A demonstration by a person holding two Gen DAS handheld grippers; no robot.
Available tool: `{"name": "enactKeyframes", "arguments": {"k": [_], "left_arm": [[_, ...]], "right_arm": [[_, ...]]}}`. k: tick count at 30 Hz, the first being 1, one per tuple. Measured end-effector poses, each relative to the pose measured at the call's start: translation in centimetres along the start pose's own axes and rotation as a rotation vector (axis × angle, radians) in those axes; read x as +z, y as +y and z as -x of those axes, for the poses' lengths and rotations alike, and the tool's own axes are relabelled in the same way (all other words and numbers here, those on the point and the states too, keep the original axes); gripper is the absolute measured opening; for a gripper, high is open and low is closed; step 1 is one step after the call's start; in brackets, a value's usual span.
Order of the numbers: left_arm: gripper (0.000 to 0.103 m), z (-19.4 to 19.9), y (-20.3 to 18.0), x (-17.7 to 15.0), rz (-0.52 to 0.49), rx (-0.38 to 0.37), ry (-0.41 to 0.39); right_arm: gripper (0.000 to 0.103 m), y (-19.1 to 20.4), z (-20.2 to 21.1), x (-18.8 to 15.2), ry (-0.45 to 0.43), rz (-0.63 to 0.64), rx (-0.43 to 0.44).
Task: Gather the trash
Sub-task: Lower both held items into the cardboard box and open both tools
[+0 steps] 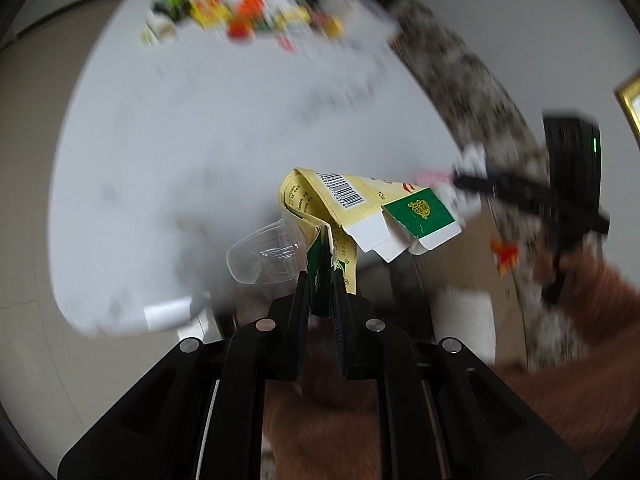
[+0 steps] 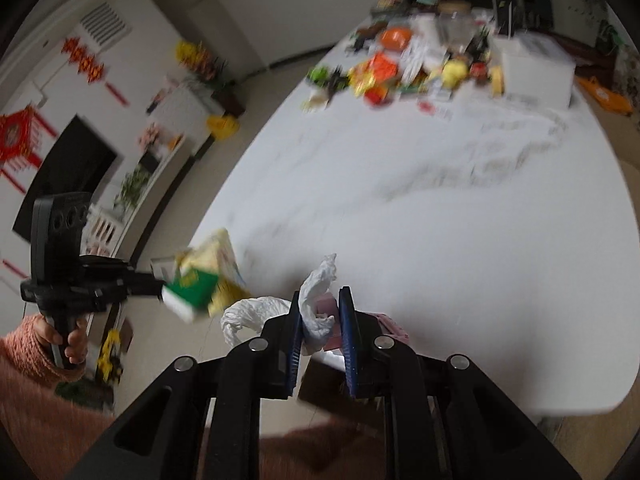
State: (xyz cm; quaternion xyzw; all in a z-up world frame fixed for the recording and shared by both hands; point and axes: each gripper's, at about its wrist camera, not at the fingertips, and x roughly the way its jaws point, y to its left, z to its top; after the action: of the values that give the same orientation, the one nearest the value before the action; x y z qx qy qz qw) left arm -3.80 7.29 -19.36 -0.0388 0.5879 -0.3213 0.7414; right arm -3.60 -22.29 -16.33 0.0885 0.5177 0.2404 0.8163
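Note:
My left gripper (image 1: 320, 280) is shut on a crushed yellow and green carton (image 1: 360, 208), with a clear plastic cup (image 1: 264, 256) pressed against it on the left. It holds them in the air past the near edge of the white table (image 1: 200, 140). The carton also shows in the right wrist view (image 2: 204, 280), at the left. My right gripper (image 2: 322, 304) is shut on a crumpled white tissue (image 2: 316, 300) with a pink scrap (image 2: 330, 308) behind it, held over the table's near edge. The right gripper shows blurred in the left wrist view (image 1: 460, 176).
A heap of colourful packets and food (image 2: 400, 68) and a white box (image 2: 536, 68) lie at the table's far end (image 2: 460, 200). A white plastic sheet (image 2: 520, 140) lies in front of them. A TV (image 2: 64, 172) and shelves stand at the left wall.

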Motion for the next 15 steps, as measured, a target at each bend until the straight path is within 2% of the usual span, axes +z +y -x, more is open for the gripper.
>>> {"name": "enactKeyframes", "arguments": {"k": [2,7,10,15], "left_arm": [[0.011,-1.7,-0.6,-3.0,0.003,-0.029,0.063],[0.011,-8.4,0.8,-7.4,0.048,-0.038,0.202],[0.011,-14.0,2.7,-9.1,0.041,0.01,0.25],[0.011,-27.1,7.7,-11.2,0.128,0.09,0.324]], "right_arm": [[0.017,0.7,-0.5,-2.2,0.061,0.004,0.002],[0.017,0.9,-3.5,-8.4,0.192,-0.034,-0.035],[0.017,-0.5,-7.3,-12.1,0.243,-0.073,-0.083],[0.019,-5.3,-15.9,-17.6,0.268,-0.172,-0.173]]}}
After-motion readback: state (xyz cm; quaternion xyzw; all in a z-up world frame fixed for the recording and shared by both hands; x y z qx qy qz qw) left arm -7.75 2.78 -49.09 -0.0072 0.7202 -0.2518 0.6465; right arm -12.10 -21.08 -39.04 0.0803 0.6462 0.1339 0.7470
